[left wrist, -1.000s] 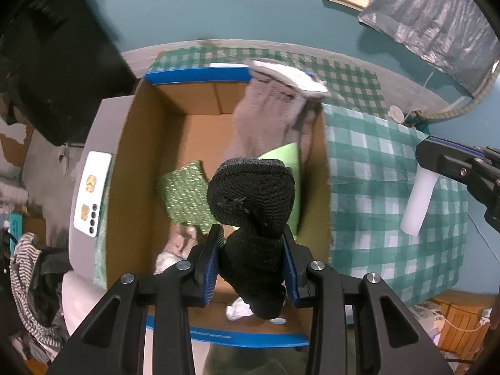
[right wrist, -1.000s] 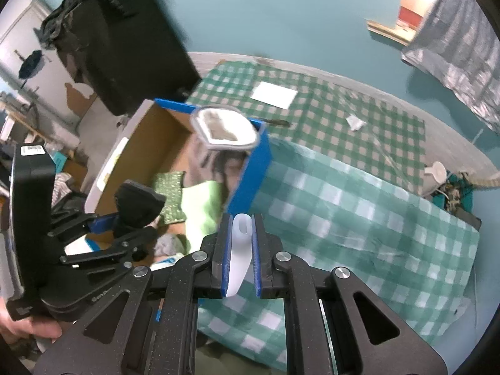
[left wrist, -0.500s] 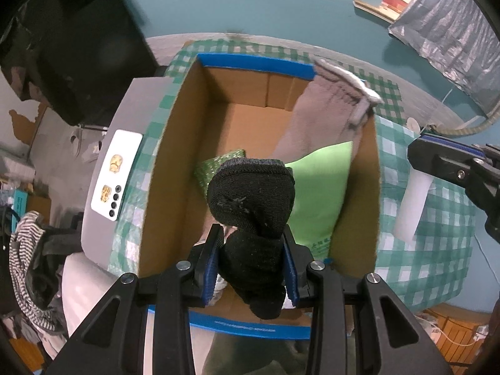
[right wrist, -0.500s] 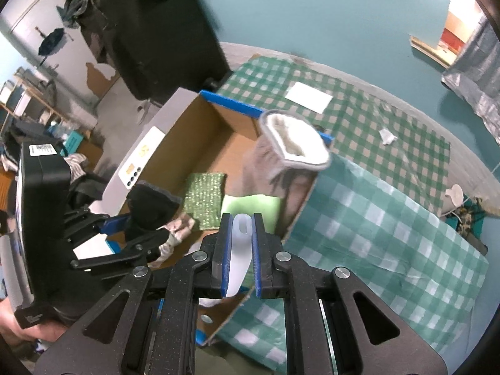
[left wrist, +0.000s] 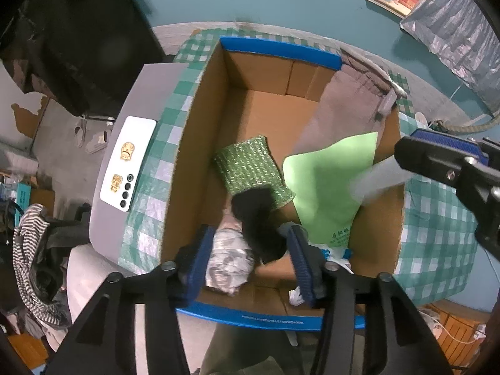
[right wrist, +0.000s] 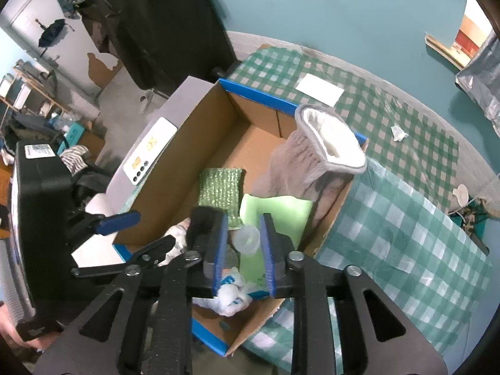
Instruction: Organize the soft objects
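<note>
Opening over the blue-rimmed brown cardboard box (left wrist: pixel 200 143), left hand-held gripper (left wrist: pixel 250 253) jaws part | crumpled black knit sock (left wrist: pixel 259 218) loose between them, blurred, inside box | right hand-held gripper (right wrist: pixel 240 243) jaws opening | pale translucent soft tube (right wrist: pixel 248 239) between pads, untouched, above flat light-green foam sheet (right wrist: pixel 281 215)

A teal wall (right wrist: pixel 359 15) is filling the far side of the room. A large black piece of furniture (right wrist: pixel 162 22), perhaps a cabinet draped in dark cloth, is standing against it. Beside it, a paler wall (right wrist: pixel 93 59) is showing patches of peeling paint above a grey floor (left wrist: pixel 59 131). Bright light is coming through an opening (right wrist: pixel 475 31) at the upper right, where silvery sheeting (left wrist: pixel 462 31) is hanging. Wooden shelving (right wrist: pixel 28 93) is standing at far left.
</note>
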`<state>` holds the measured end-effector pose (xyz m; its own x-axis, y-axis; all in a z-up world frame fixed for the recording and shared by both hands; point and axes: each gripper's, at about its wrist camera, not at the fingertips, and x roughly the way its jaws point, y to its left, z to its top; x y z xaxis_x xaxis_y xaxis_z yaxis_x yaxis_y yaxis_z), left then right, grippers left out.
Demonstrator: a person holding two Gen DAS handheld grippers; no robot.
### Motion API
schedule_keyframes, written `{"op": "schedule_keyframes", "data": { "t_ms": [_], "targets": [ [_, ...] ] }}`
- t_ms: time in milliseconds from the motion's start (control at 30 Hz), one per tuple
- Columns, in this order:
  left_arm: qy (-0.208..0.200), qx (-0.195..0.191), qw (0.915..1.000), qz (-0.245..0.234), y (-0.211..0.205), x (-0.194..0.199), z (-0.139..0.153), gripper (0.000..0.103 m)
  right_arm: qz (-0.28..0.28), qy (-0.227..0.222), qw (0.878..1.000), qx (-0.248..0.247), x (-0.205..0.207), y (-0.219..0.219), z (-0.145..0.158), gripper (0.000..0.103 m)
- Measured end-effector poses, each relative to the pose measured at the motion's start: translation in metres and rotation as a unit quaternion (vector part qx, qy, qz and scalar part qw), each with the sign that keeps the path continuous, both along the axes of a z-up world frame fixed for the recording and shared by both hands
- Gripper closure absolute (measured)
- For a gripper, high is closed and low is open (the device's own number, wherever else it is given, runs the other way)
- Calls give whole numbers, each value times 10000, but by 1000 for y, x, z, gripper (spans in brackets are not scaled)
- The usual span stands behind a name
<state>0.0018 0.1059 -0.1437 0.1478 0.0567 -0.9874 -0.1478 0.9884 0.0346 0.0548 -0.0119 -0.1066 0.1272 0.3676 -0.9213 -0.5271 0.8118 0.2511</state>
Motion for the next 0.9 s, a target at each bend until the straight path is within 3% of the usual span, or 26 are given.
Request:
{"op": "schedule_keyframes", "data": {
  "t_ms": [67, 267, 567, 700, 900],
  "targets": [
    [-37, 20, 10000, -12, 2, 0, 2, 40, -44, -22, 10000, -9, -1, 0, 0, 66],
    [-27, 49, 10000, 1, 6, -1, 5, 38, -224, 11, 9997, -25, 0, -4, 1, 56],
    [-34, -27, 9999, 135, 10, -5, 13, 36, -501, -101, 9986, -102, 1, -21, 11, 48],
    [-134, -75, 9997, 171, 11, -6, 23, 28, -616, -289, 9975, -199, -2, -25, 20, 44],
    [-297, -132, 9994, 128, 7, -8, 41, 27, -836, -612, 9940, -351, -5, -36, 34, 41]
  ]
}}
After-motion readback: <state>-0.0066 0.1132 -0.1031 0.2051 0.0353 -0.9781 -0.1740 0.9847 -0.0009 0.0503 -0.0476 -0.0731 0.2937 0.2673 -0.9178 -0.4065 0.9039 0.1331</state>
